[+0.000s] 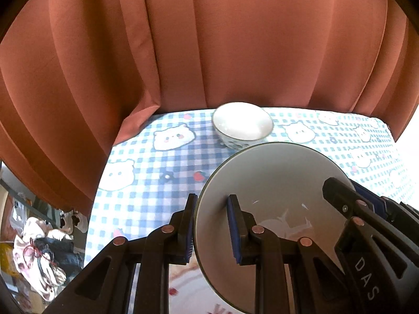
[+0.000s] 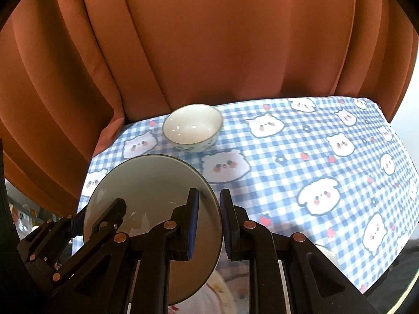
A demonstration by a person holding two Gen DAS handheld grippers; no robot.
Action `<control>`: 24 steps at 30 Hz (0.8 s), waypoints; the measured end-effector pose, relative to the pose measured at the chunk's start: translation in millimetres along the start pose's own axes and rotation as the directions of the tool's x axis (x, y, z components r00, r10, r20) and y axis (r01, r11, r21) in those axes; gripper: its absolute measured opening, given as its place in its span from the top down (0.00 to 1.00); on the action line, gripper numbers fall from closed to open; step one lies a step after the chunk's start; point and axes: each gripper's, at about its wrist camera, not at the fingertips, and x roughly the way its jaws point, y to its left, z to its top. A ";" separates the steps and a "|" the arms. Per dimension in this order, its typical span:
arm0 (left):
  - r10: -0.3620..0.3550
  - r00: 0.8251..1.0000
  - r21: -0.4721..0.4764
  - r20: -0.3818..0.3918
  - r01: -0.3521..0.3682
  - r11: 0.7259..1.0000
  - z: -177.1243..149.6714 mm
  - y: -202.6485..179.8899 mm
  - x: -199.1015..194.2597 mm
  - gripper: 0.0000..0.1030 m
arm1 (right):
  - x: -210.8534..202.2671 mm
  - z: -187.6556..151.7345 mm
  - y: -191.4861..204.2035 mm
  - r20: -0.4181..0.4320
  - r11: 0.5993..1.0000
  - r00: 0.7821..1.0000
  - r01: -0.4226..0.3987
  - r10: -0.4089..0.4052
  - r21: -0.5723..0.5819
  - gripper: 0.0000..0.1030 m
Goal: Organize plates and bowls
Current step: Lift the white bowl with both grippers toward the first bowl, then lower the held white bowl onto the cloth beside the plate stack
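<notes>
A grey-white plate (image 1: 275,183) is held up above the table between both grippers. My left gripper (image 1: 213,225) is shut on its left rim. My right gripper (image 2: 210,222) is shut on its right rim; the plate (image 2: 146,183) shows at lower left in the right wrist view. The right gripper's fingers (image 1: 340,196) show across the plate in the left wrist view, and the left gripper's fingers (image 2: 110,217) show in the right wrist view. A small white bowl (image 1: 242,124) with a patterned outside stands upright at the table's far edge, beyond the plate; it also shows in the right wrist view (image 2: 192,128).
The table has a blue checked cloth with bear faces (image 2: 314,157). An orange-brown curtain (image 1: 209,39) hangs close behind the far edge. Clutter lies on the floor at far left (image 1: 39,248). Something pale lies under the plate (image 2: 217,287).
</notes>
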 end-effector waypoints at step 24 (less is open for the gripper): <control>0.045 0.999 -0.064 -0.010 -0.046 0.997 -51.3 -125.4 -29.5 0.80 | -39.6 -24.2 -129.8 -0.006 0.993 0.997 -0.078 0.078 -0.089 0.80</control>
